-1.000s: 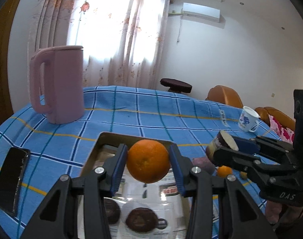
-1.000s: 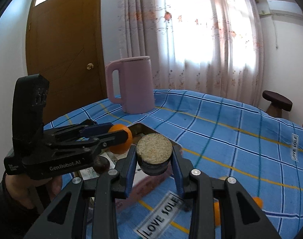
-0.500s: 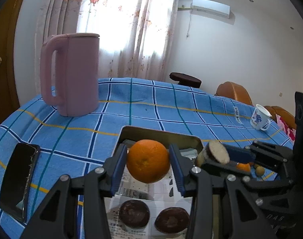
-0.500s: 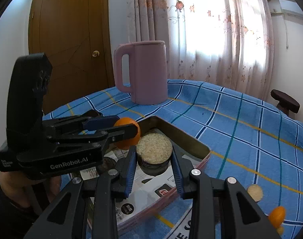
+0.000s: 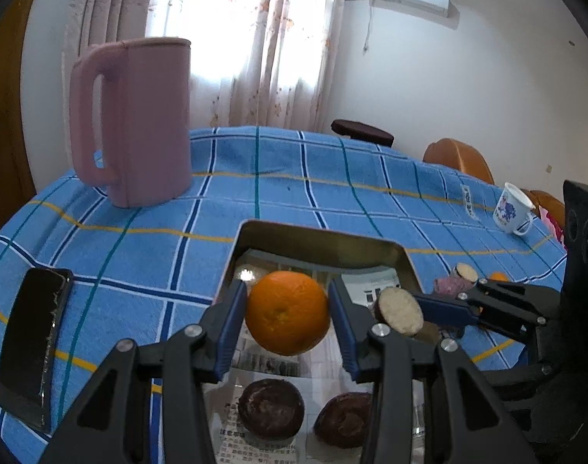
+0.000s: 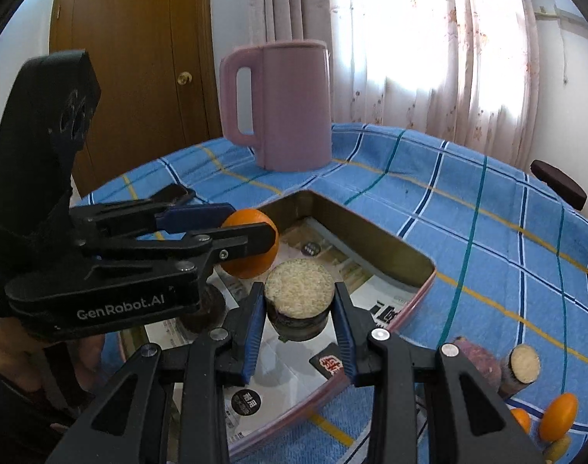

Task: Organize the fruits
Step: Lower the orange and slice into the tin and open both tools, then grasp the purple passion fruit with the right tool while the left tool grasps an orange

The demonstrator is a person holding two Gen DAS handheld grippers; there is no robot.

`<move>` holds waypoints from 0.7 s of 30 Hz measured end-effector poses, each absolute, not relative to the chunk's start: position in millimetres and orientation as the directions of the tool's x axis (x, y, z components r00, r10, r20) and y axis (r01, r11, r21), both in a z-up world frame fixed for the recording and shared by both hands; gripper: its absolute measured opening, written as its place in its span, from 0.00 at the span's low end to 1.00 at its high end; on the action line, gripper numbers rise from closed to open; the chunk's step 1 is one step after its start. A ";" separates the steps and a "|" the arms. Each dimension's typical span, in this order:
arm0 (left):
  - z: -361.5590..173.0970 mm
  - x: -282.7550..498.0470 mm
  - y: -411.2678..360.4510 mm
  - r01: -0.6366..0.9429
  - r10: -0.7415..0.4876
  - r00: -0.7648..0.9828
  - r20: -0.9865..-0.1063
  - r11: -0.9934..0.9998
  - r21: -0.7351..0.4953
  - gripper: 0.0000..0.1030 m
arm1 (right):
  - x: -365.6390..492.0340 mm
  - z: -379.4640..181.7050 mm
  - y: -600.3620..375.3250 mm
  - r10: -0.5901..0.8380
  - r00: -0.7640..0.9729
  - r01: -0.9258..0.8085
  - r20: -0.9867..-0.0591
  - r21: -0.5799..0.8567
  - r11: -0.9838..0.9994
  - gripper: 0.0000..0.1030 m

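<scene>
Surface (image 5: 294, 178) under a blue check cloth; pink jug (image 5: 133, 120) far left, black phone (image 5: 33, 344) near left, white cup (image 5: 512, 210) far right. Open tin (image 5: 321, 237) in the middle, lined with printed paper, two dark round fruits (image 5: 271, 408) at its near end. Left tongs (image 5: 288, 319) clenched on an orange (image 5: 288, 313), held over the tin, clear of the paper. Right tongs (image 6: 298, 305) clenched on a cut stub (image 6: 298, 290), pale grainy face up, dark skin below, also over the tin, just right of the orange. Loose on the cloth, right of the tin: another stub (image 6: 522, 365) and small orange fruits (image 6: 557, 411). Judgement: orange is firm, light, round and waxy, likely to roll when set down; grip across its widest part. Stub looks stiff, with a flat base to stand on; take it by the skin sides.
</scene>
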State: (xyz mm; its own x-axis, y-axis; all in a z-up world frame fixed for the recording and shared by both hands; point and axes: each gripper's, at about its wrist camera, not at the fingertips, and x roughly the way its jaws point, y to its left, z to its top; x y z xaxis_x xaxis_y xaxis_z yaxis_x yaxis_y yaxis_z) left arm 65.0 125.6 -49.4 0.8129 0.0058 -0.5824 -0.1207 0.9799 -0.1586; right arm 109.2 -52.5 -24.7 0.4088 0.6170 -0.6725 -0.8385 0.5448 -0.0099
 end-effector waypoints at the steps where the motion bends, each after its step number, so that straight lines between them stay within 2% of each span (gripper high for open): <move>1: -50.5 65.0 125.5 -0.119 0.002 0.811 -0.585 0.980 -0.162 0.44 | 109.5 -26.6 -51.8 0.613 0.405 -0.840 -0.679 -0.010 0.543 0.35; 4: -53.3 64.1 124.5 -0.122 0.003 0.808 -0.590 0.979 -0.163 0.45 | 108.0 -28.1 -50.0 0.608 0.395 -0.845 -0.689 -0.012 0.535 0.36; 6: -52.7 61.7 124.4 -0.127 0.004 0.815 -0.580 0.977 -0.172 0.49 | 104.8 -26.3 -52.5 0.609 0.409 -0.841 -0.679 -0.022 0.541 0.46; 7: -52.2 60.8 124.3 -0.131 0.007 0.817 -0.577 0.976 -0.174 0.52 | 102.2 -24.2 -55.4 0.616 0.413 -0.841 -0.671 -0.022 0.540 0.55; 8: -50.3 57.8 124.3 -0.143 0.013 0.825 -0.565 0.972 -0.185 0.61 | 100.1 -22.5 -58.5 0.619 0.419 -0.840 -0.665 -0.024 0.542 0.57; 9: -48.2 55.2 124.2 -0.143 0.011 0.834 -0.551 0.970 -0.198 0.68 | 97.5 -19.9 -63.4 0.620 0.427 -0.838 -0.659 -0.029 0.546 0.57; 13: -37.9 44.4 114.9 -0.127 -0.001 0.869 -0.495 0.966 -0.226 0.75 | 93.0 -1.9 -99.4 0.626 0.489 -0.807 -0.608 -0.042 0.590 0.57; 16: -32.5 42.0 102.4 -0.103 -0.020 0.879 -0.476 0.967 -0.232 0.75 | 96.0 10.6 -136.4 0.613 0.535 -0.770 -0.581 -0.038 0.637 0.57; 21: -27.7 43.8 75.1 -0.043 -0.066 0.883 -0.465 0.975 -0.220 0.75 | 105.4 17.4 -201.5 0.510 0.651 -0.657 -0.562 -0.080 0.749 0.58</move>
State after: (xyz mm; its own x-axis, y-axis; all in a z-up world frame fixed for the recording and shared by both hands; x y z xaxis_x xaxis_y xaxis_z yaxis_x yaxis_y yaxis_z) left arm 43.8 75.1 -27.8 0.8830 -0.0656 -0.4648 -0.0432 0.9746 -0.2196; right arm 105.4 -201.5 17.4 0.6507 0.5102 -0.5624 -0.6571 0.7495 -0.0803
